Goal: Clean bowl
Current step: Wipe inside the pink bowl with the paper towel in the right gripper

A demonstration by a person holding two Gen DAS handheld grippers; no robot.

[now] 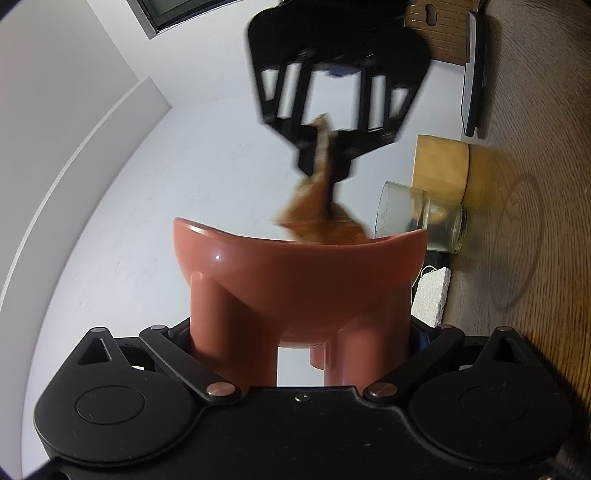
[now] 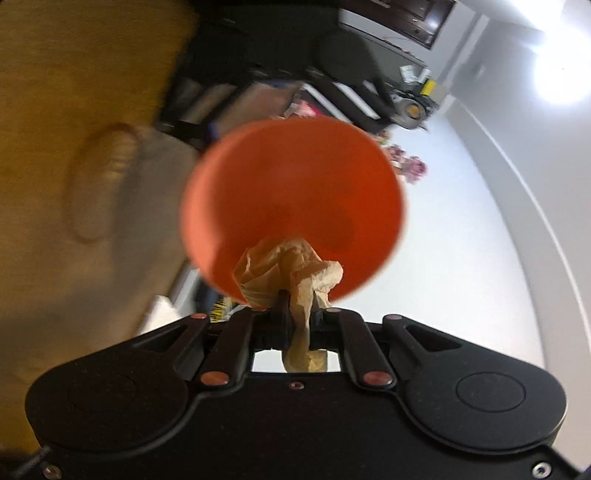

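Observation:
A terracotta bowl with thick legs is tilted off the table, and my left gripper is shut on it, one finger against each side of the legs. From above, my right gripper comes in, shut on a crumpled tan paper towel whose lower end dips behind the bowl's rim. In the right wrist view the bowl's orange inside faces me. The paper towel is pinched in my right gripper and touches the near lower part of the inside. The picture is blurred by motion.
On the wooden table stand a clear glass jar, a tan round container and a white spongy block. A dark flat device and a wooden board lie farther off. Blurred furniture fills the background.

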